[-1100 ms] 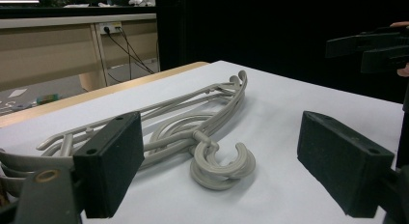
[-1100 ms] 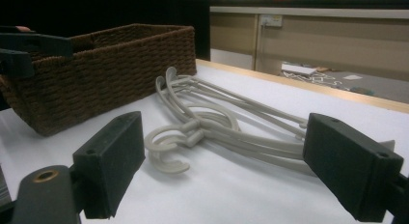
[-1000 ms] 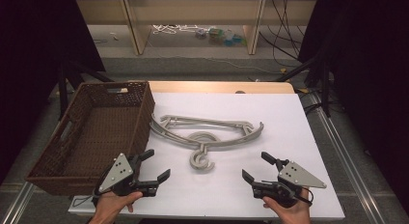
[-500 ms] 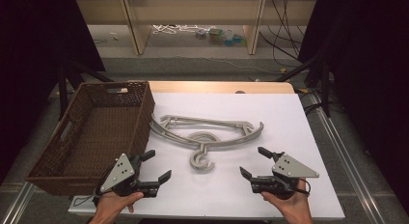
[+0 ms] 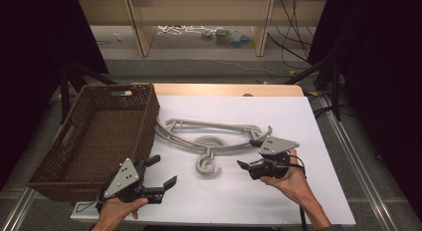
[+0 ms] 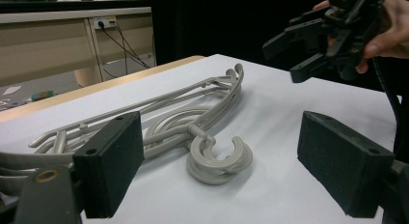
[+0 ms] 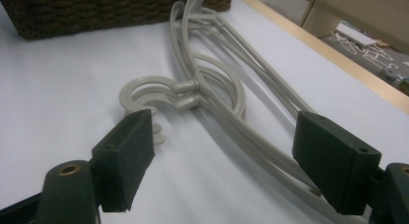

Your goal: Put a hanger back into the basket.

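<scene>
A person works at a white table [image 5: 298, 121] with a black two-jaw gripper in each hand. The right gripper [image 5: 247, 164] hangs low beside the right end of a pile of pale grey plastic coat hangers [image 5: 209, 136], which lies just ahead of its jaws; those jaws have just been closing a little, stand wide, and hold nothing, though hanger arms [image 7: 251, 132] run between them in the right gripper view. The left gripper [image 5: 164, 172] waits nearer the person, its jaws spread wide and empty, with the hooks [image 6: 217, 156] just beyond them. A brown woven wicker basket [image 5: 107, 141] sits left of the left gripper, touching the hangers' far end. I judge the risk to be tangling: the hangers lie nested, so pinching one arm may drag the whole pile along or let a smooth arm slip free. Counted: two grippers, one basket, one table; apparently two or three hangers, too interlaced to count exactly.
</scene>
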The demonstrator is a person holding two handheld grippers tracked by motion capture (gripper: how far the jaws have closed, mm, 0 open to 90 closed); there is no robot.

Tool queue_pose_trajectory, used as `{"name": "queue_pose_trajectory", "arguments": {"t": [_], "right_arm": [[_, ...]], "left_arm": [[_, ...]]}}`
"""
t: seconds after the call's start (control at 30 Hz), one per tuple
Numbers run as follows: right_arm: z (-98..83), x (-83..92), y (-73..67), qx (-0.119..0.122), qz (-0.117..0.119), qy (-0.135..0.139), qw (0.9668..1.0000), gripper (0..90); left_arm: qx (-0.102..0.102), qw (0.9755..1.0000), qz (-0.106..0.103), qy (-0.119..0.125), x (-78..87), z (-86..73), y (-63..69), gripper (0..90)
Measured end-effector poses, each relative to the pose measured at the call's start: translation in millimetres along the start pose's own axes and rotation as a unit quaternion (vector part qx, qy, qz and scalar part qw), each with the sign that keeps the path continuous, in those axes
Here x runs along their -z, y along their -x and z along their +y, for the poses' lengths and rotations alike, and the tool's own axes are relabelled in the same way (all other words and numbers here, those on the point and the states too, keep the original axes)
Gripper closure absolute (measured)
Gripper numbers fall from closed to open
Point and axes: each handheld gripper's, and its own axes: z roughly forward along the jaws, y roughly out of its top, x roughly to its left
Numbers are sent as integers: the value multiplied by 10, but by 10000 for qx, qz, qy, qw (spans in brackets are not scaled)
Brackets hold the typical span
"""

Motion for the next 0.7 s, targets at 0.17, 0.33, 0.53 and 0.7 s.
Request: {"name": "queue_pose_trajectory", "arguments": {"t": [0.17,0.33,0.53,0.7], "right_arm": [[88,-196,80,295,123,-371,9988,263],[119,-379,144,515,162,-803,9953,288],[113,-601,274,637,64,-1033,9926,328],[103,-747,329,811,253,-1273,9882,390]], "left_arm": [[-73,10000,-8,-7,-3,1,-5,162],[-47,10000,3,-6,-2,0,-4,163],[-69,10000,4,-26,-4,-2,-4,163],[-65,10000,-11,-32,-4,-3,-5,164]]}}
